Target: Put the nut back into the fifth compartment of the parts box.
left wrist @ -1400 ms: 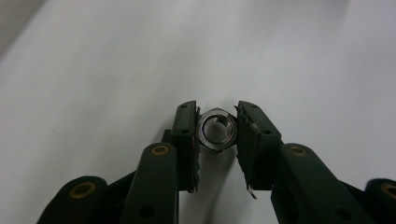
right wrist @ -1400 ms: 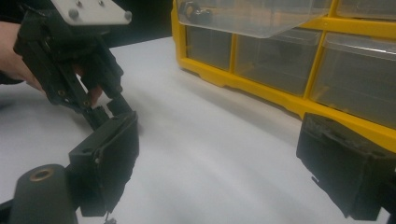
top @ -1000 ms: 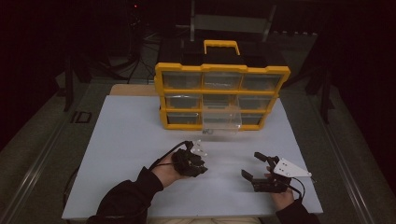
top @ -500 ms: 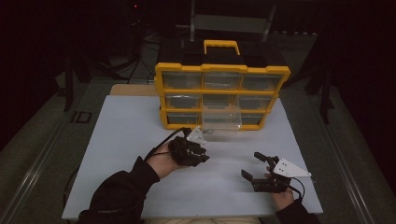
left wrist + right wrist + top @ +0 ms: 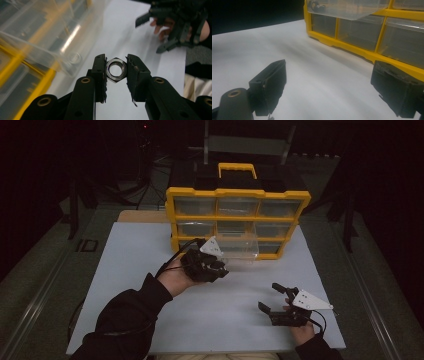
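A steel hex nut (image 5: 116, 69) is clamped between the two pads of my left gripper (image 5: 116, 71), which is shut on it above the white table. In the high view the left gripper (image 5: 212, 266) is raised just in front of the pulled-out clear drawer (image 5: 239, 247) of the yellow organiser (image 5: 237, 195). My right gripper (image 5: 274, 299) rests near the table's front right with its jaws wide apart and nothing between them. In the right gripper view the black pads (image 5: 270, 85) frame bare white table, with the drawer (image 5: 347, 8) above.
The yellow drawer cabinet (image 5: 362, 51) with clear drawers stands at the back middle of the white table (image 5: 125, 270). In the left gripper view the drawer's clear wall (image 5: 37, 50) lies close on the left, and the right gripper (image 5: 175, 22) shows at the top right.
My left gripper has lifted off the table with the nut and moved toward the open drawer. The right gripper has stayed where it was.
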